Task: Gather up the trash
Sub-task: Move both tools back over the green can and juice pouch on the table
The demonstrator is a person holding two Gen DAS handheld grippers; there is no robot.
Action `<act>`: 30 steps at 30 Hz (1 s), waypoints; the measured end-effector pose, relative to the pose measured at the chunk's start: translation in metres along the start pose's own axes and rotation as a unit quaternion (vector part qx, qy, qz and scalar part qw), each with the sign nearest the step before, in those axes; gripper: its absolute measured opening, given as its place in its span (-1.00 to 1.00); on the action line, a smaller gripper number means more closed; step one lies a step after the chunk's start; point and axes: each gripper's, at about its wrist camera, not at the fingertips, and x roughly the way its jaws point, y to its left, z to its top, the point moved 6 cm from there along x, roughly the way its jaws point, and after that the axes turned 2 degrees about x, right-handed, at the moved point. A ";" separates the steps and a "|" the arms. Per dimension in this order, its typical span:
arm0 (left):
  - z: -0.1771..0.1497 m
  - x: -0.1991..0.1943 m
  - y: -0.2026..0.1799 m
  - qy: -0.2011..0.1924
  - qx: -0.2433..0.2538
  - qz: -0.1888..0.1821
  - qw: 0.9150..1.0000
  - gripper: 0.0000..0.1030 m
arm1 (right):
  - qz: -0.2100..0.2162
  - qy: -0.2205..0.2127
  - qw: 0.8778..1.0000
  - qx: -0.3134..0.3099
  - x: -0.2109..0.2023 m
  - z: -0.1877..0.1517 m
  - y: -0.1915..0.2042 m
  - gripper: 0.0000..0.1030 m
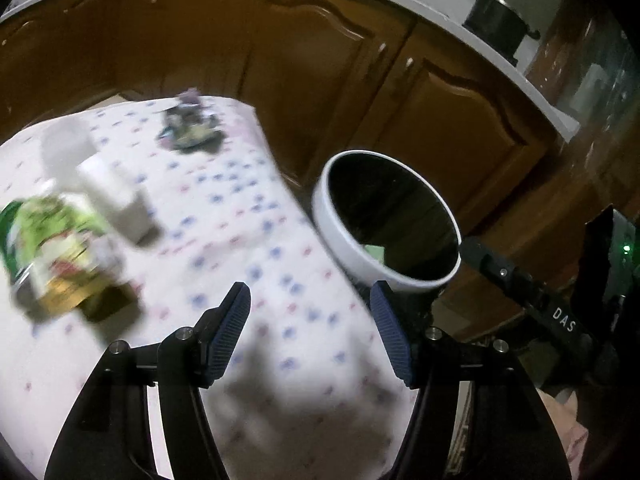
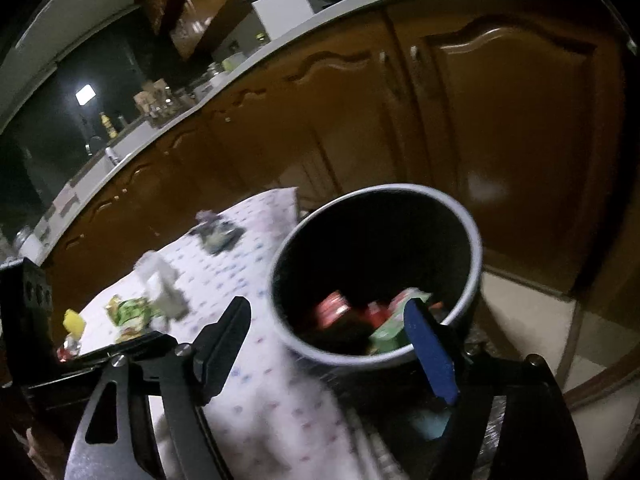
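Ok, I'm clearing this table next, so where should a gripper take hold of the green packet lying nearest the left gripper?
Probably across the green packet's narrow width, at mid-body. It seems to lie flat on the tablecloth with its long axis running away from the left gripper, so come from above, jaws straddling the two long edges. The white carton stands just behind it, so avoid approaching from that side.

Brown cabinet doors [image 1: 452,120] are standing beyond the jaws, running under a pale countertop [image 2: 280,40]. A dark pot [image 1: 496,24] is sitting on that countertop, far above and right of the jaws. A flower-print tablecloth [image 1: 248,216] is spreading ahead of and beneath the jaws.
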 end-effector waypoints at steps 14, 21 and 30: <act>-0.051 -0.064 0.111 -0.026 -0.090 0.060 0.994 0.23 | 0.047 0.043 0.997 -0.036 0.028 -0.054 0.069 0.63; -0.060 -0.077 0.159 -0.033 -0.139 0.088 0.986 0.23 | 0.066 0.064 0.994 -0.062 0.043 -0.068 0.098 0.63; -0.058 -0.066 0.193 -0.018 -0.176 0.094 0.980 0.23 | 0.089 0.076 0.988 -0.097 0.062 -0.065 0.135 0.63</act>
